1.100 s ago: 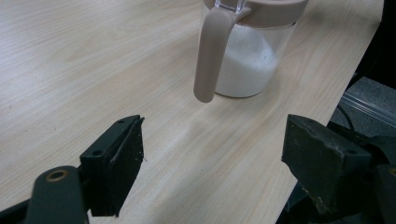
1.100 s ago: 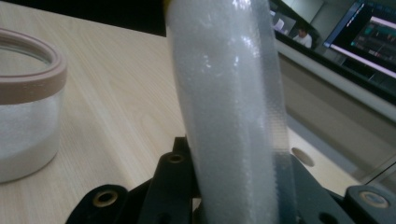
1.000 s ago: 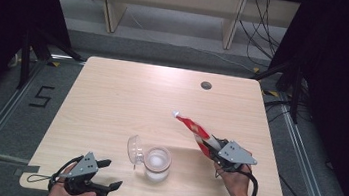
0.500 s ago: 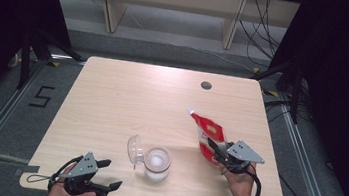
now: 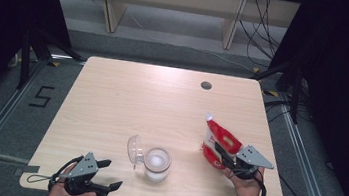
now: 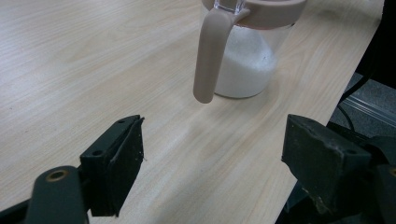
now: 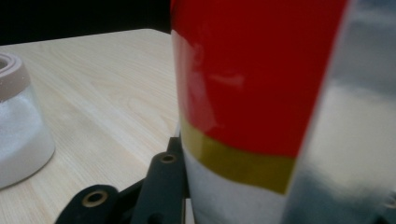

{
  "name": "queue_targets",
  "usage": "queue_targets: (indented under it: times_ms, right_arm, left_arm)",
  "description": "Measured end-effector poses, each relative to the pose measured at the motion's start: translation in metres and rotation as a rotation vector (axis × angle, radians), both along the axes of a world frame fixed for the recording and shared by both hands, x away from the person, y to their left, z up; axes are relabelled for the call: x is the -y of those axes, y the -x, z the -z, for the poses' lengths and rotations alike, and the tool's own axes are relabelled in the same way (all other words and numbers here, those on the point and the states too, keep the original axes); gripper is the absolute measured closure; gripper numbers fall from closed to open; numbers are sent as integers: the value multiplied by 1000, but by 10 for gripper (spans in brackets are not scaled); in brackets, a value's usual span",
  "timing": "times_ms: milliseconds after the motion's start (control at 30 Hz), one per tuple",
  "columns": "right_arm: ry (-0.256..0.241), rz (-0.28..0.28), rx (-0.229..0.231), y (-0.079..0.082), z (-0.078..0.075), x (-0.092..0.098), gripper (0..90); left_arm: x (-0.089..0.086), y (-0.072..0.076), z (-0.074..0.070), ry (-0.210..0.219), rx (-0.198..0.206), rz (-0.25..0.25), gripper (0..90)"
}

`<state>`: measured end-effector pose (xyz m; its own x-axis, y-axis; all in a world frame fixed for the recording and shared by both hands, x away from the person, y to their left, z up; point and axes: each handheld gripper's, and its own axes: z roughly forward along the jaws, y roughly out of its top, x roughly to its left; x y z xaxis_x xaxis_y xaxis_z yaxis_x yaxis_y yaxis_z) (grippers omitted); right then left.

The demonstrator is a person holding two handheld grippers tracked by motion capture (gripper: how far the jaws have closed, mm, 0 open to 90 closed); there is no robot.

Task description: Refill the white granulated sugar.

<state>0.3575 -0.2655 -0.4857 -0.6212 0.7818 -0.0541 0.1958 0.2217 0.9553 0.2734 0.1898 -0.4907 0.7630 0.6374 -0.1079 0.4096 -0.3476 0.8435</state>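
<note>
A clear jar (image 5: 157, 165) holding white powder stands near the table's front edge, its round lid (image 5: 133, 148) flipped open to the left. In the left gripper view the jar (image 6: 247, 60) has a beige rim and a beige handle (image 6: 209, 51). My left gripper (image 5: 104, 177) rests open at the front left corner, jaws wide apart and empty (image 6: 212, 158). My right gripper (image 5: 221, 156) is shut on a red, white and yellow pouch (image 5: 218, 142), held nearly upright at the table's right side. The pouch (image 7: 261, 93) is very close in the right gripper view.
The light wooden table (image 5: 151, 105) has a small dark round hole (image 5: 206, 85) at the back right. Its right edge lies close to my right hand (image 5: 247, 187). Metal rails and cables run on the floor around the table.
My right gripper has carried the pouch right and away from the jar, swinging it from tilted over the jar to nearly upright. The left gripper has stayed still.
</note>
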Motion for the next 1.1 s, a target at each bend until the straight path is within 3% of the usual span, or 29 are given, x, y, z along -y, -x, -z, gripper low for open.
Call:
queue_targets:
  times_ms: [67, 100, 133, 200, 233, 300, 333, 367, 400, 433, 467, 567, 633, 667, 700, 733, 767, 800, 900, 967, 1033, 1100]
  right_arm:
    - [13, 0, -13, 2, -2, 2, 684]
    - [-1, 20, 16, 3, -2, 2, 629]
    - [-23, 29, -34, 6, -4, 2, 569]
    - [-81, 37, -58, 10, -4, 3, 475]
    - [-82, 55, -64, 15, -4, 3, 433]
    - [-71, 48, -39, 22, -8, 8, 397]
    - [-71, 48, -39, 22, -8, 8, 397]
    - [-98, 72, -60, 33, -11, 8, 376]
    - [-83, 64, -62, 36, -12, 9, 371]
    - [-92, 111, -91, 45, -13, 7, 366]
    - [-54, 102, -72, 46, -14, 10, 365]
    - [-75, 133, -83, 56, -16, 14, 361]
    - [-92, 167, -106, 62, -16, 16, 359]
    - [-63, 173, -89, 65, -16, 18, 357]
    - [-69, 184, -100, 69, -16, 18, 350]
    - [-54, 187, -88, 71, -15, 19, 347]
    - [-49, 185, -107, 74, -16, 19, 344]
    - [-52, 193, -97, 78, -16, 18, 331]
    - [-56, 182, -125, 86, -17, 19, 316]
    - [-79, 191, -106, 89, -16, 21, 304]
    - [-92, 164, -153, 92, -15, 24, 302]
    - [-107, 161, -171, 94, -13, 22, 300]
  left_arm:
    - [0, 0, 0, -3, 7, 2, 203]
    - [0, 0, 0, 10, -6, -10, 203]
    - [1, 0, 0, 9, -5, -12, 203]
    - [0, 0, 0, 3, -4, -3, 203]
    - [0, 1, 0, -2, -4, -6, 203]
    - [0, 0, 0, 2, -4, -4, 203]
    - [0, 0, 0, 2, -4, -4, 203]
    - [1, 0, 1, 22, -7, -14, 203]
    - [1, 0, 1, 22, -7, -14, 203]
    - [-1, -1, 0, -2, -2, -11, 203]
    - [-1, -1, 0, -5, 0, -10, 203]
    - [-2, -1, -1, -33, 3, -8, 203]
    - [-2, -1, -1, -25, 1, -7, 203]
    - [-2, -2, -1, -23, 1, -6, 203]
    - [-2, -2, -1, -20, 1, -5, 203]
    - [0, -1, -1, 3, -4, -11, 203]
    - [0, -1, -1, 10, -2, -5, 203]
    - [0, -1, -1, 10, -2, -4, 203]
    - [-1, 0, -2, 16, -5, -9, 203]
    - [-1, -1, -2, 22, -12, -14, 203]
    - [0, -1, -2, 34, -15, -10, 203]
    - [0, -2, -2, 34, -13, 4, 203]
